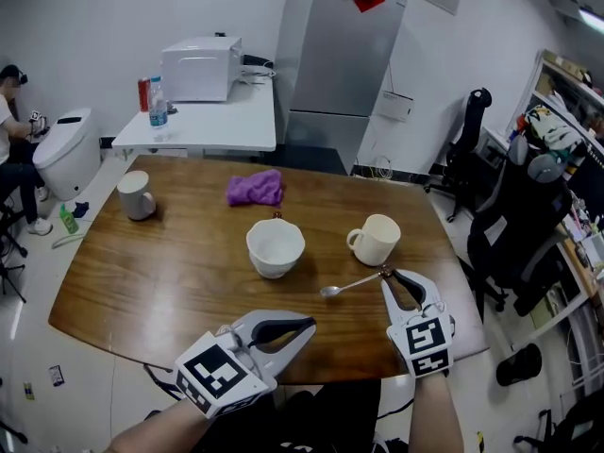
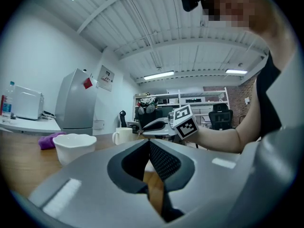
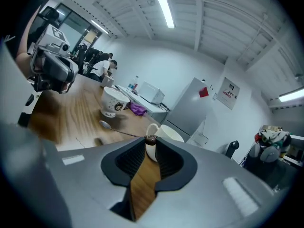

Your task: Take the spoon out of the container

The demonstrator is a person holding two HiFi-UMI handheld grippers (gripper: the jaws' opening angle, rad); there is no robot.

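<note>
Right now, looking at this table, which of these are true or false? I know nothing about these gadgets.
1. The right gripper is holding the spoon. True: the right gripper is closed on the handle end of the spoon.
2. The spoon sits inside the bowl. False: it is outside the bowl, out over the table on the near side.
3. The left gripper is holding a mug. False: the left gripper has its jaws together with nothing between them.
4. A purple cloth lies on the table beyond the bowl. True: the purple cloth is on the far side.
</note>
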